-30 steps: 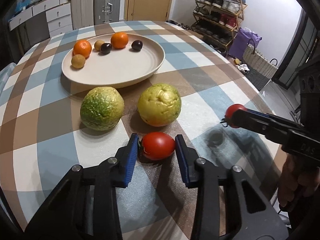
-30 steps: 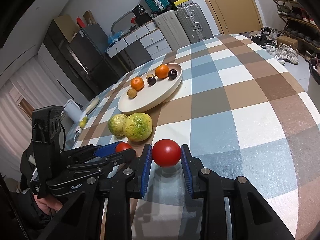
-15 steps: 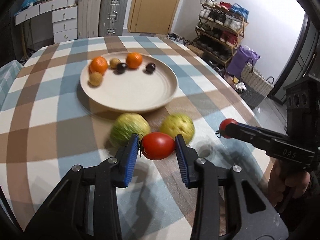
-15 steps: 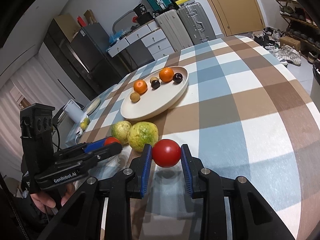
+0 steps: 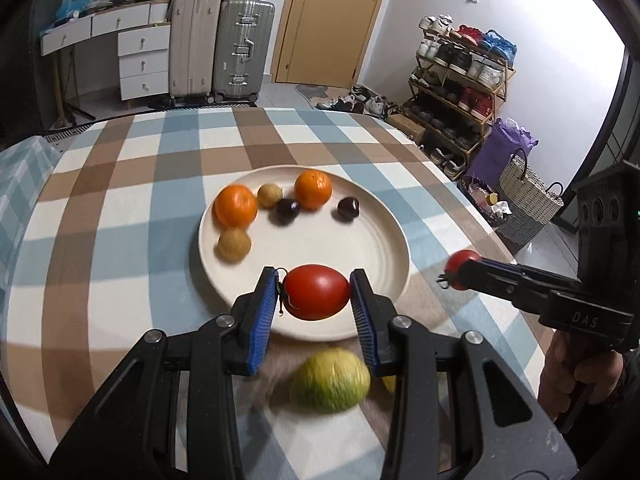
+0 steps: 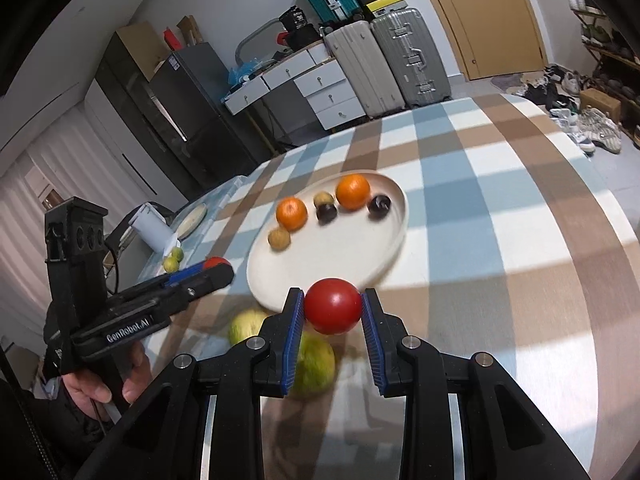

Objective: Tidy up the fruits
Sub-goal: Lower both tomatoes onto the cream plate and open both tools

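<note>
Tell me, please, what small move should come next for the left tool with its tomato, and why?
Probably lower the left tool a little and set its tomato on the bare near part of the plate. The tomato is clamped between the blue pads and appears to hang over the plate's near side, while the oranges and small fruits sit at the far side, so that spot is free.

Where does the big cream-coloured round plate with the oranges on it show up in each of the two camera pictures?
Left wrist view: the cream round plate fills the centre, just beyond the gripper's fingers.
Right wrist view: the plate sits centre-left, tilted, above the held tomato.
Shared landmark: the silver suitcase by the wall.
</note>
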Action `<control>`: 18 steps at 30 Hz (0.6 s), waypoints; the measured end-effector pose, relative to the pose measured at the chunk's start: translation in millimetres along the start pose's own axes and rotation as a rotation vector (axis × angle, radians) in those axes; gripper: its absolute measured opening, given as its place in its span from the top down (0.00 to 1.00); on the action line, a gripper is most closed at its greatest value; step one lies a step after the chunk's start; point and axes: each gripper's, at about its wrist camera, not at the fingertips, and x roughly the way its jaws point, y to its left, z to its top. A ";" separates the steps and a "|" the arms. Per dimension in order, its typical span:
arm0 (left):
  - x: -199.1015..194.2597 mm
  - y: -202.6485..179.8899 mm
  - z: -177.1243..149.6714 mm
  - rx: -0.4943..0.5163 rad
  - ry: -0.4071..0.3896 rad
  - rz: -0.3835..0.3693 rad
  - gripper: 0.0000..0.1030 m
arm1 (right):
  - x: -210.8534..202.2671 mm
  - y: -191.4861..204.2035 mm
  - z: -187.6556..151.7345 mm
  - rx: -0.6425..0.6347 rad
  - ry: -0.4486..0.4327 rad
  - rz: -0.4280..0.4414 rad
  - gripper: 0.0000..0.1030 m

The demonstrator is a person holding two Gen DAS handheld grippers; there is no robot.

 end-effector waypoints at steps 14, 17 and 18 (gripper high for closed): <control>78.0 18.1 44.9 0.016 0.090 -0.014 0.72 | 85.7 -20.5 65.2 0.059 0.087 0.020 0.71; 87.8 22.0 46.4 0.011 0.093 -0.025 0.72 | 99.2 -22.5 70.0 0.058 0.105 0.019 0.71; 90.6 22.0 46.4 0.018 0.095 -0.021 0.72 | 103.3 -22.5 71.1 0.052 0.111 0.022 0.71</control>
